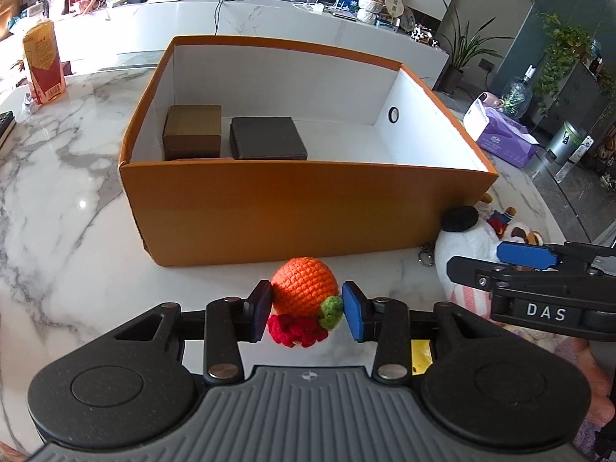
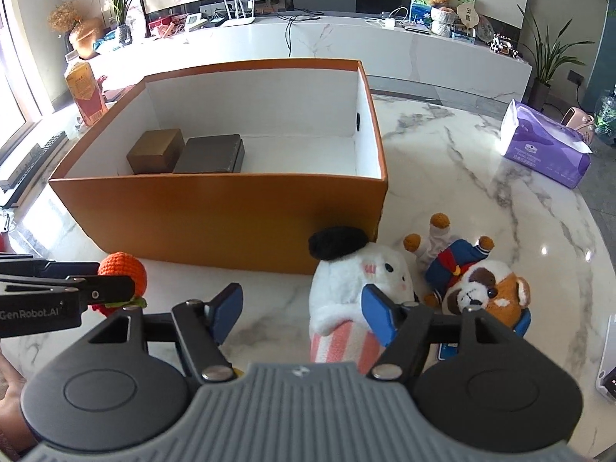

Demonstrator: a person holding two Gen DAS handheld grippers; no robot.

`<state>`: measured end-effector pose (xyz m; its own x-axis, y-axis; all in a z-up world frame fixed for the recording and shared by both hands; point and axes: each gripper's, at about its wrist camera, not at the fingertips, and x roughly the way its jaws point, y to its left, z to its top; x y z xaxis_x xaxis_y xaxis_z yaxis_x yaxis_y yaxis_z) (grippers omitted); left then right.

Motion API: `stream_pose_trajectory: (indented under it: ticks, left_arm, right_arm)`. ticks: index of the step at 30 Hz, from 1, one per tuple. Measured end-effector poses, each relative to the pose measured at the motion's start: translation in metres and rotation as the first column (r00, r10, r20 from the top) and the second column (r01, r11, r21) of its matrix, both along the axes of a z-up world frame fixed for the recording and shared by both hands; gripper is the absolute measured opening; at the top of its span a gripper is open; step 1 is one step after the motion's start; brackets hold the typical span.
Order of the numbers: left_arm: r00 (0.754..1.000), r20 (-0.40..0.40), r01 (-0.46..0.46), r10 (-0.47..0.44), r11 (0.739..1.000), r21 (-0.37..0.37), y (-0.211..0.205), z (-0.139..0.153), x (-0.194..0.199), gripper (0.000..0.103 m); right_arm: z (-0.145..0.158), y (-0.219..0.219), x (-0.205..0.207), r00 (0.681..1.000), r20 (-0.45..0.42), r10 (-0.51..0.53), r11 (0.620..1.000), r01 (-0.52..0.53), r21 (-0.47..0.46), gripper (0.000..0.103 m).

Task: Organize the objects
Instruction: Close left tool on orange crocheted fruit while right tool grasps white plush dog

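An orange cardboard box [image 1: 269,215] stands on the marble table; it holds a brown box [image 1: 192,131] and a flat dark grey box [image 1: 267,138]. My left gripper [image 1: 304,310] has its blue pads against both sides of a crocheted orange fruit [image 1: 304,285] with a green and red trim, low over the table in front of the box. My right gripper [image 2: 302,313] is open, its right pad beside a white plush with a black hat [image 2: 346,285]. A brown-and-white dog plush [image 2: 481,285] in blue lies to the right.
A purple tissue pack [image 2: 546,150] lies at the right on the table. A red and yellow carton [image 1: 42,65] stands far left. A white counter with routers and ornaments runs behind. A keyboard [image 2: 30,161] lies at the left edge.
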<state>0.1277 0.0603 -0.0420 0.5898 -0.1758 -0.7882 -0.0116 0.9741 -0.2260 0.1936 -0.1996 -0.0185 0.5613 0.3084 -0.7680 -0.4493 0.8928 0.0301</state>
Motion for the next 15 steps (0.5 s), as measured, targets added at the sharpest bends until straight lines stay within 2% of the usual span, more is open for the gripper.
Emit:
stream_pose_trajectory:
  ticks: [4, 8, 15]
  left_arm:
    - [1.000, 0.010, 0.027, -0.027, 1.000, -0.012, -0.007, 0.006, 0.001, 0.046]
    - [0.999, 0.015, 0.046, -0.046, 0.999, -0.028, -0.016, 0.008, 0.001, 0.046]
    - [0.998, 0.005, 0.067, -0.067, 0.997, -0.038, -0.026, 0.005, 0.002, 0.046]
  right_arm:
    - [0.007, -0.006, -0.001, 1.000, 0.003, -0.007, 0.999, 0.007, 0.040, 0.072]
    - [0.010, -0.016, 0.005, 0.999, 0.013, -0.046, 0.998, 0.046, 0.041, 0.074]
    - [-0.012, -0.026, 0.021, 0.995, -0.083, -0.061, 0.998, 0.064, 0.028, 0.077]
